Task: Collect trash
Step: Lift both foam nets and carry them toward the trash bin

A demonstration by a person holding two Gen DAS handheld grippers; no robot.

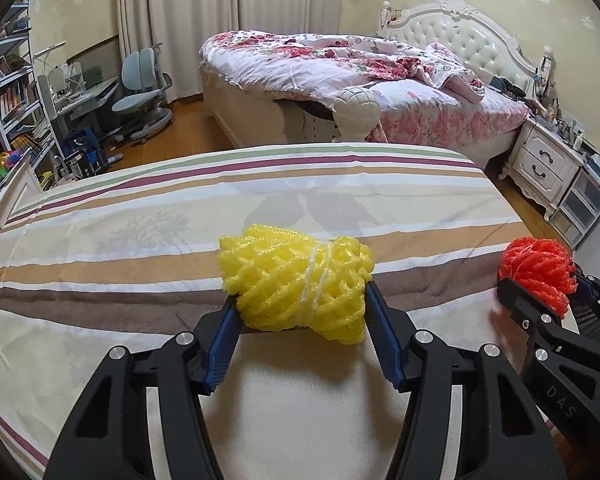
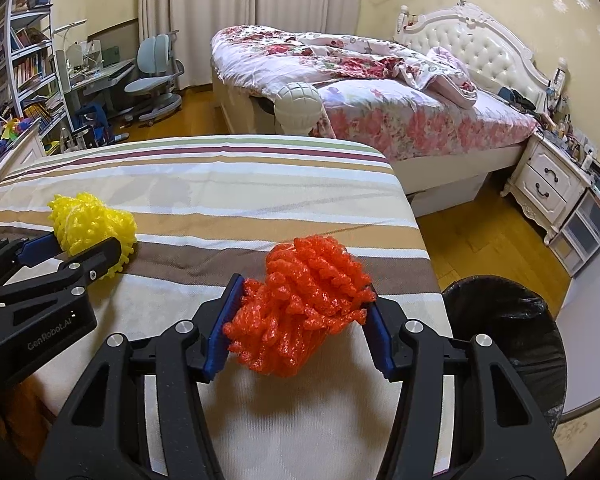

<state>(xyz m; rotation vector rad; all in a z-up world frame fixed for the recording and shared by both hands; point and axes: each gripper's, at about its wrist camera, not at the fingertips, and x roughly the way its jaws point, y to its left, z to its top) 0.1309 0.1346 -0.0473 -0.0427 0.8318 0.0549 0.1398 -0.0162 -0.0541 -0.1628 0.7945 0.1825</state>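
Note:
My left gripper point(image 1: 300, 312) is shut on a yellow foam net bundle point(image 1: 296, 280) tied with white string, over the striped bed cover point(image 1: 140, 216). My right gripper point(image 2: 300, 320) is shut on an orange foam net bundle point(image 2: 304, 300), near the bed's right edge. Each gripper shows in the other's view: the right one with the orange bundle point(image 1: 536, 272) at the right of the left wrist view, the left one with the yellow bundle point(image 2: 92, 228) at the left of the right wrist view. A bin with a black liner point(image 2: 508, 328) stands on the floor right of the bed.
A second bed with floral bedding point(image 2: 360, 92) lies beyond. A white nightstand point(image 2: 552, 184) stands at the right. A desk, blue chair point(image 2: 156, 76) and bookshelves point(image 2: 24, 60) are at the far left. Wooden floor point(image 2: 472, 232) lies between the beds.

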